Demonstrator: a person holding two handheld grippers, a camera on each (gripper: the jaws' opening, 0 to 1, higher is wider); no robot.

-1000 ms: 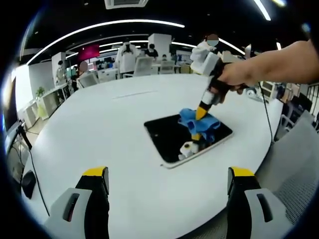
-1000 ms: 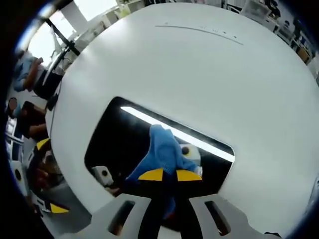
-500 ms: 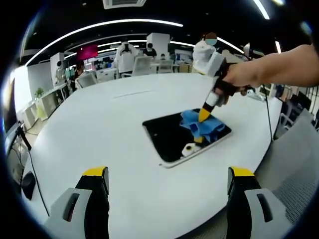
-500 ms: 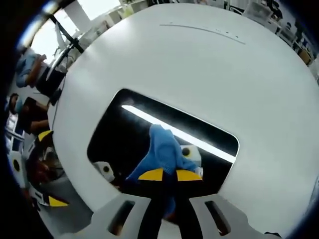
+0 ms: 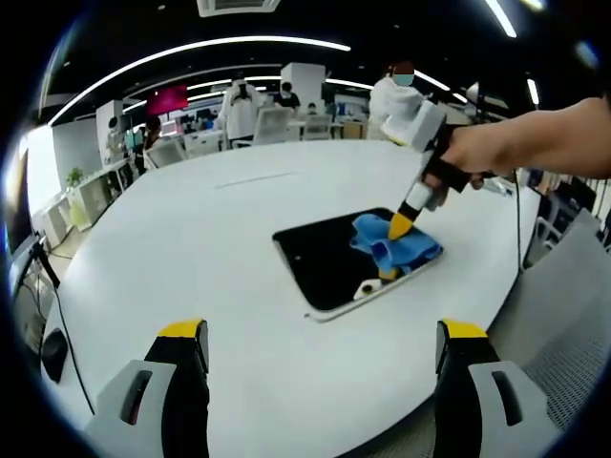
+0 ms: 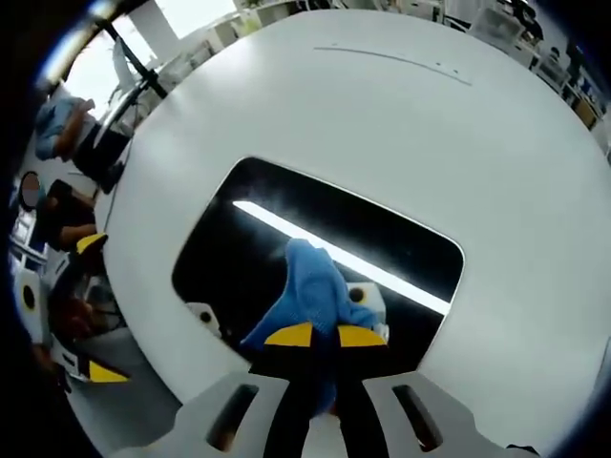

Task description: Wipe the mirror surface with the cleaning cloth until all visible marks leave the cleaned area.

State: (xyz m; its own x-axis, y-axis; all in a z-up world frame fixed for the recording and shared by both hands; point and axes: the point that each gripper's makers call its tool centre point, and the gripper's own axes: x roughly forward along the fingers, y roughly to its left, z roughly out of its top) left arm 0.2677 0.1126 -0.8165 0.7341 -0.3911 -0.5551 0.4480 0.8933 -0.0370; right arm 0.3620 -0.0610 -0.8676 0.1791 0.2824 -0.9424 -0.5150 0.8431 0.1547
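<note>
Mid-wipe, by the look of it. Right gripper (image 6: 316, 336), yellow-tipped jaws pressed together on a bunched blue cleaning cloth (image 6: 310, 296), pressing it down onto a dark, glossy, round-cornered rectangular mirror (image 6: 248, 239) lying flat on a large white round table (image 6: 401, 134). Seen from the left gripper view: same right gripper (image 5: 399, 226) held in a person's hand (image 5: 468, 153), cloth (image 5: 396, 246) sitting at the mirror's corner nearest that hand, the rest of the mirror (image 5: 325, 260) bare.

Progress: no streaks or smudges made out on the uncovered glass in either view, though ceiling-light reflections and fisheye blur make small marks too hard to judge. Area under the cloth hidden. Likely some strokes left; completion not confirmable from here.

Left gripper (image 5: 320, 358): jaws spread wide, holding nothing, hovering over the table on the near side of the mirror, well apart from it.

Materials: mirror hard, slick, thin pale rim, reflecting a bright strip light and the gripper. Cloth soft, crumpled, folds standing up, likely microfibre. Table top matte, smooth, white, faint seam line on the far side of the mirror.
</note>
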